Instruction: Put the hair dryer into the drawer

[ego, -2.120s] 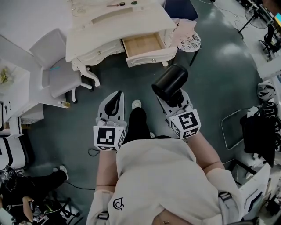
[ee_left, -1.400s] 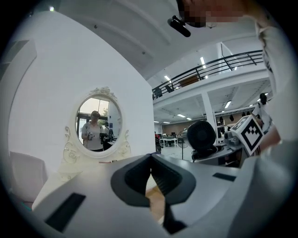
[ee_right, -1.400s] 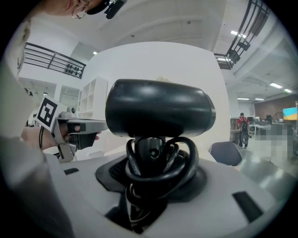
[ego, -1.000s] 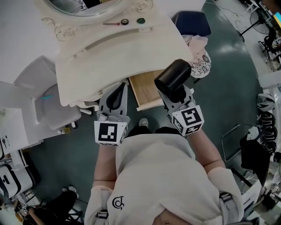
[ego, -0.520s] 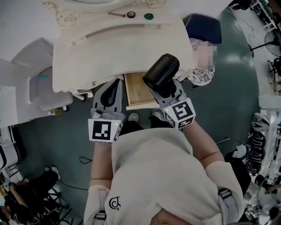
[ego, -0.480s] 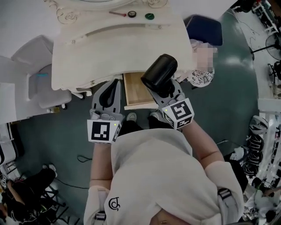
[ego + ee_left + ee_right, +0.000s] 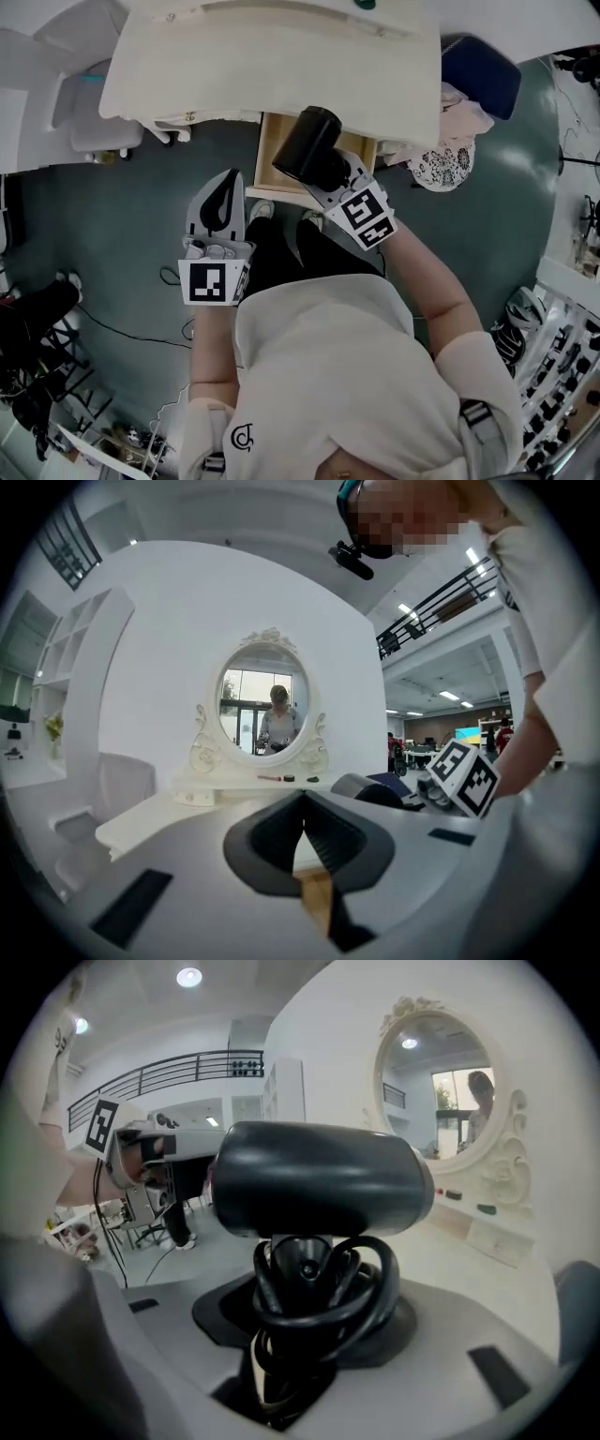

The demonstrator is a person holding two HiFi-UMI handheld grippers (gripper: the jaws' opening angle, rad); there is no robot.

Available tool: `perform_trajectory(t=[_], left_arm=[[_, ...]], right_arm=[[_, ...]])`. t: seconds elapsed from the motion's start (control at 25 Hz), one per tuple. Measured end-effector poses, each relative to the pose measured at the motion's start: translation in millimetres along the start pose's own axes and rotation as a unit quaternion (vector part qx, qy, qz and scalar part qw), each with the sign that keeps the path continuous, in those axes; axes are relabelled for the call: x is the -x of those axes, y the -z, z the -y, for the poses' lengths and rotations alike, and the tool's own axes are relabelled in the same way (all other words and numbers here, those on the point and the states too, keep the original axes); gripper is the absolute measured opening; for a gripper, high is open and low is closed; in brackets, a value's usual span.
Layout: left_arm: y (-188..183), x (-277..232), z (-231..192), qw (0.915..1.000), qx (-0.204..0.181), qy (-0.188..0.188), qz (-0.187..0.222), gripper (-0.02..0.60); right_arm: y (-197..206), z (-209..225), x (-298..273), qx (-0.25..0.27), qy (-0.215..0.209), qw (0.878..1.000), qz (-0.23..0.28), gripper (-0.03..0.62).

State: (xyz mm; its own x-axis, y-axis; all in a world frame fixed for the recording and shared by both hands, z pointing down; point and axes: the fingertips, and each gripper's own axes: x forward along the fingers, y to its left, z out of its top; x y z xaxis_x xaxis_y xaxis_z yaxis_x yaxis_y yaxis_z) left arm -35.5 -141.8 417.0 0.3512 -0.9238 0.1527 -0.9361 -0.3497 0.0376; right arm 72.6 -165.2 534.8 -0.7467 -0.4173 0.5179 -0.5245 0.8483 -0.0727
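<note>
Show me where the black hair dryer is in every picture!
Head view: hair dryer in the upper middle, held over the open drawer.
Left gripper view: hair dryer a little right of middle, a dark rounded shape.
Right gripper view: hair dryer fills the centre, between the jaws.
Shared landmark: the white dressing table.

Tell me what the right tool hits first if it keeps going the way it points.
Probably the open drawer: the right tool aims its hair dryer there, though depth is unclear.

No text, label or number can be read.
</note>
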Motion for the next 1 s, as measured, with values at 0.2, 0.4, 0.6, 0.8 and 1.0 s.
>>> perform_trajectory(t=[0.2,0.4,0.6,0.8,1.0], left_arm=[[22,11,-7,0.9992,0.01,-0.039,-0.009,0.012],[37,11,-8,0.9986,0.007,-0.047,-0.024,0.012],[51,6,-15,0.9981,0.023,-0.042,-0.04,0.012],[57,1,-19,0.9976,0.04,-0.04,-0.039,0.012],[75,1,-30,0.9957,0.053,-0.046,-0.06,0.012]], right_arm=[[44,0,-32,0.023,-0.078,0.993,-0.091,0.204],[94,-9,-56,0.074,-0.137,0.971,-0.181,0.204],[136,-12,-81,0.102,-0.162,0.947,-0.256,0.206],[172,-12,-98,0.125,-0.176,0.927,-0.308,0.206],[197,-11,-108,0.119,-0.193,0.907,-0.355,0.209]])
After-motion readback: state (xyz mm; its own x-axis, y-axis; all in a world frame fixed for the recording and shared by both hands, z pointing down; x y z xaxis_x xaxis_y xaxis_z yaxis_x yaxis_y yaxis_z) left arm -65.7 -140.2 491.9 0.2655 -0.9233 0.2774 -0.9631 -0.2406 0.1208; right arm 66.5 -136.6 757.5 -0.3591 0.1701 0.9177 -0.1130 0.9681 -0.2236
